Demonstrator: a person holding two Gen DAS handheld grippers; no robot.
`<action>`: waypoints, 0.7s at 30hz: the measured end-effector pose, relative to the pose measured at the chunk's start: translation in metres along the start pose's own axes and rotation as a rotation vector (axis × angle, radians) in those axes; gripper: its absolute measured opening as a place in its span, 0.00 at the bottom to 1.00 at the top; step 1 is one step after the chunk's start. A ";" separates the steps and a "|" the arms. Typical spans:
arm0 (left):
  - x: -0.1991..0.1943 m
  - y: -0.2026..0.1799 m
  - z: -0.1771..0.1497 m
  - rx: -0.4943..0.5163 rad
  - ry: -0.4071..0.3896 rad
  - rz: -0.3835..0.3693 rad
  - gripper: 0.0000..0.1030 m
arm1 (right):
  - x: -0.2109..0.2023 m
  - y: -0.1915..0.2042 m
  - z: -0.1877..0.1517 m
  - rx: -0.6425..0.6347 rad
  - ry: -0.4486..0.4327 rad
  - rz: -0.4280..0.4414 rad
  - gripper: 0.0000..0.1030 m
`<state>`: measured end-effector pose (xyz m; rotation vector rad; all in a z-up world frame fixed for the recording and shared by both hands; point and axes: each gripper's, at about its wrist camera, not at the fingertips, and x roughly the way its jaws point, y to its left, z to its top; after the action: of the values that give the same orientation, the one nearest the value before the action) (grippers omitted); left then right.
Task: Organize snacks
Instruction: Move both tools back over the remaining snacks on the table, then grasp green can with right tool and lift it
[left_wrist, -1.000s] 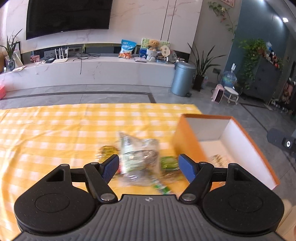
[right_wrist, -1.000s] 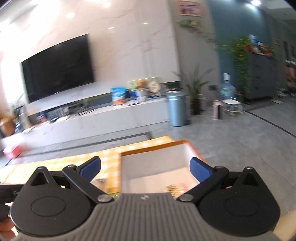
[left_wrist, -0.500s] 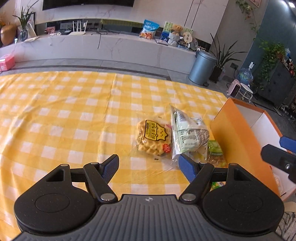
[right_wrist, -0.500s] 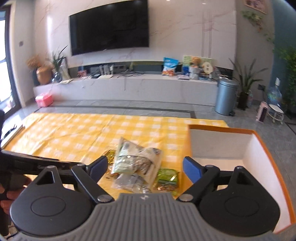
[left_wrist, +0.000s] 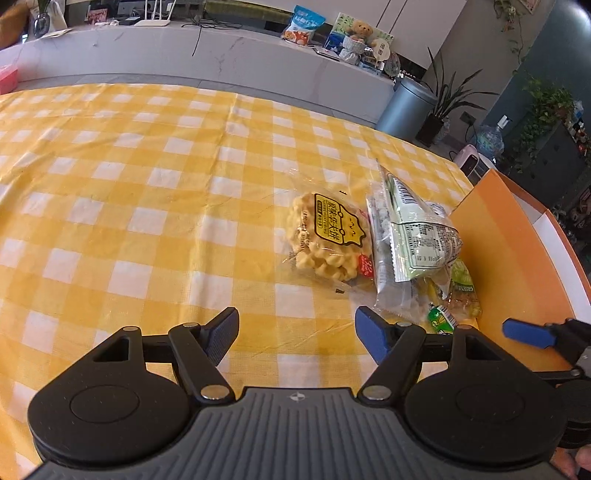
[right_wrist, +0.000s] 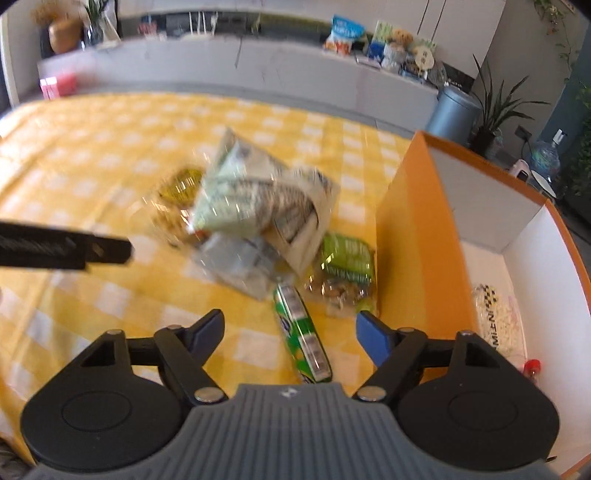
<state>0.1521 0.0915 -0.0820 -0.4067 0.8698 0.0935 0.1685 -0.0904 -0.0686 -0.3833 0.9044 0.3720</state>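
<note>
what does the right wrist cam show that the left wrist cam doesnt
Only the right wrist view: the inside of the orange box, with a checkered packet on its floor, and the whole green stick pack between the closing right gripper. Only the left: the yellow waffle pack, sharp. Both: the pale green bag on the checked cloth.

Each of the left tongs (left_wrist: 295, 334) and right tongs (right_wrist: 290, 330) fills the lower part of its frame: a ribbed grey body with a small round emblem at its top centre, two black round-ended linkage plates with triangular cut-outs, silver pivot screws, and black fingers (left_wrist: 221, 334) tipped with blue pads (right_wrist: 371, 334).
</note>
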 end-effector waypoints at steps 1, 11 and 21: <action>0.001 0.001 -0.001 -0.007 0.002 0.004 0.82 | 0.005 0.001 -0.001 0.000 0.011 -0.003 0.60; 0.010 0.012 0.000 -0.064 0.036 -0.033 0.82 | 0.033 -0.012 -0.006 0.110 0.090 -0.002 0.44; 0.012 0.018 -0.001 -0.112 0.055 -0.047 0.82 | 0.025 -0.009 -0.011 0.166 0.112 0.251 0.28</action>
<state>0.1552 0.1070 -0.0974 -0.5365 0.9117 0.0885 0.1792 -0.0996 -0.0940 -0.1384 1.0884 0.5048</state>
